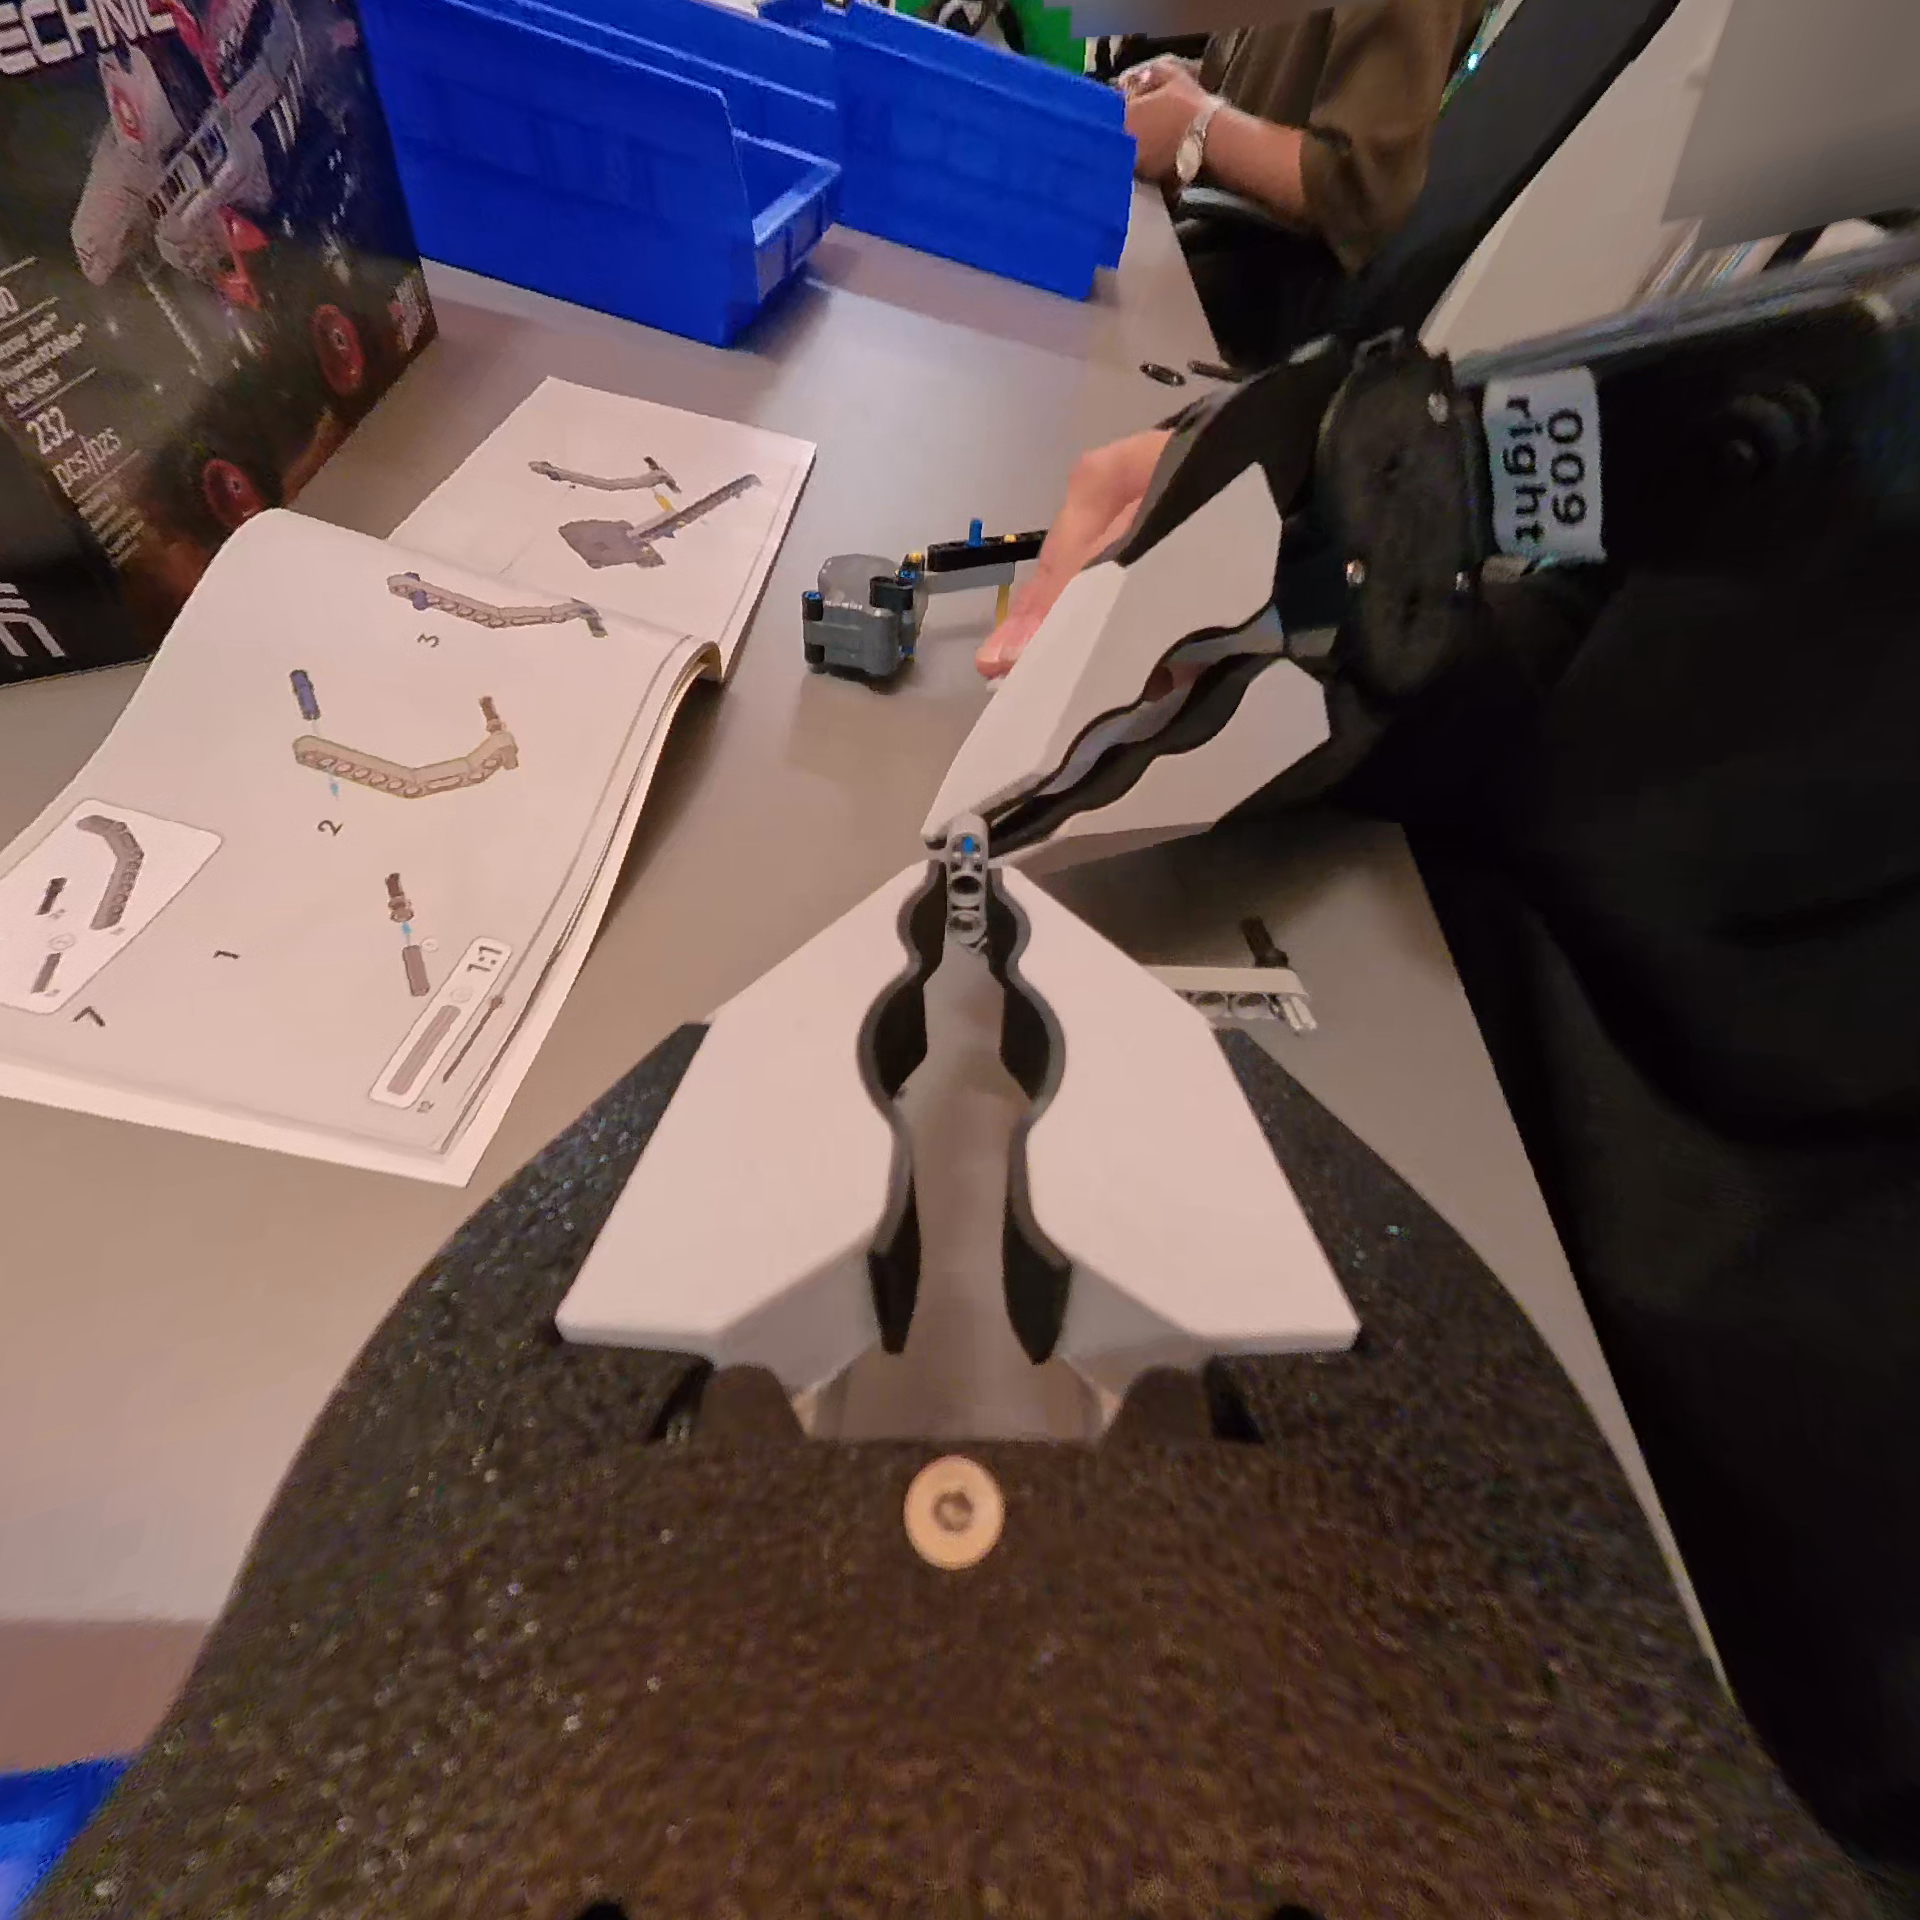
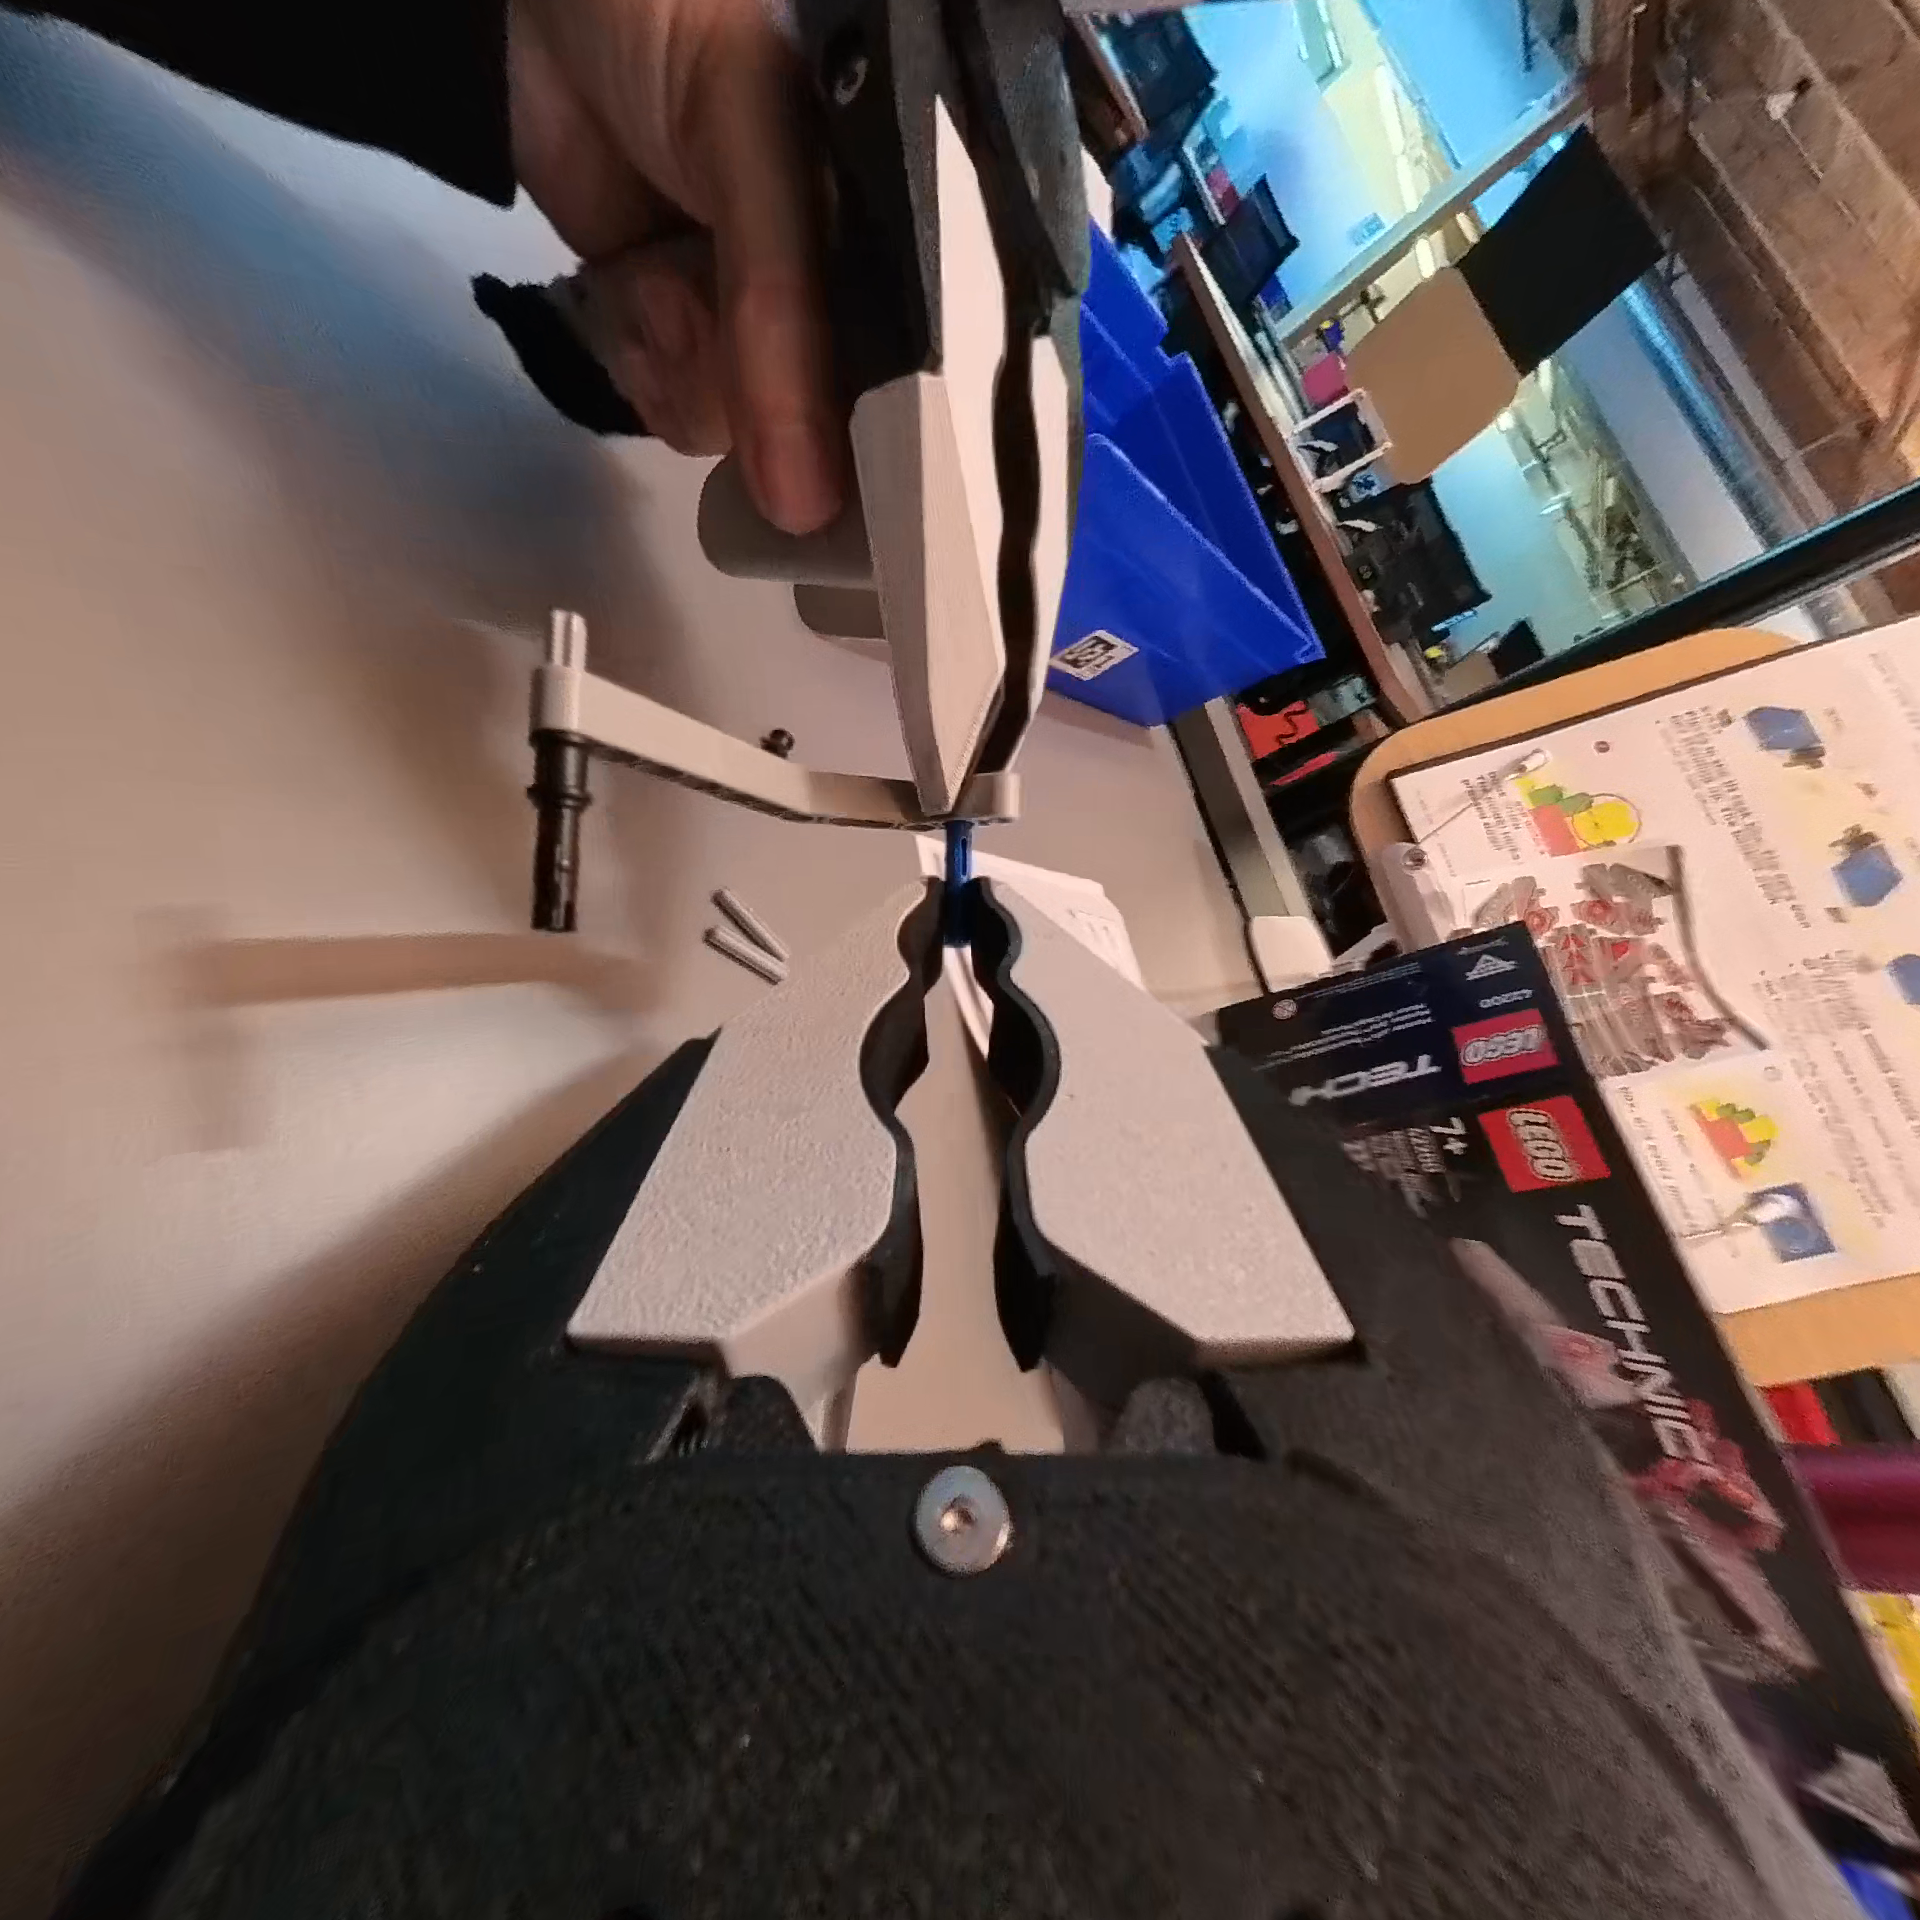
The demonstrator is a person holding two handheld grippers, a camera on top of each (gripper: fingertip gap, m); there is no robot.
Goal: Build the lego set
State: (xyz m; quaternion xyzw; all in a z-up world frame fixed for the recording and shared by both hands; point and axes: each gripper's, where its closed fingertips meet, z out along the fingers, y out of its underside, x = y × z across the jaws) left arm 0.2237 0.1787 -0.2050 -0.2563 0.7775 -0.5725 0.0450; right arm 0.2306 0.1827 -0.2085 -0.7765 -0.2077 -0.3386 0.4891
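My left gripper point(image 1: 966, 883) is shut on the end of a grey bent beam point(image 1: 968, 906), held above the table. The beam's far end carries a black pin point(image 1: 1262, 940) and shows right of my finger. My right gripper point(image 1: 961, 828) comes in from the right, tip to tip with the left. In the right wrist view my right gripper point(image 2: 961, 909) is shut on a blue pin point(image 2: 960, 883). The pin's tip is at the end hole of the beam point(image 2: 707, 743), which the left gripper point(image 2: 961, 800) holds from above. A black pin point(image 2: 556, 831) hangs from the beam's other end.
An open instruction booklet point(image 1: 364, 831) lies to the left, with the set's box point(image 1: 187, 260) and blue bins point(image 1: 623, 156) behind it. A small grey and black assembly point(image 1: 868, 613) stands on the table beside a hand point(image 1: 1081, 551). Two small grey rods point(image 2: 748, 935) lie on the table. My left and right fingertips are right by each other.
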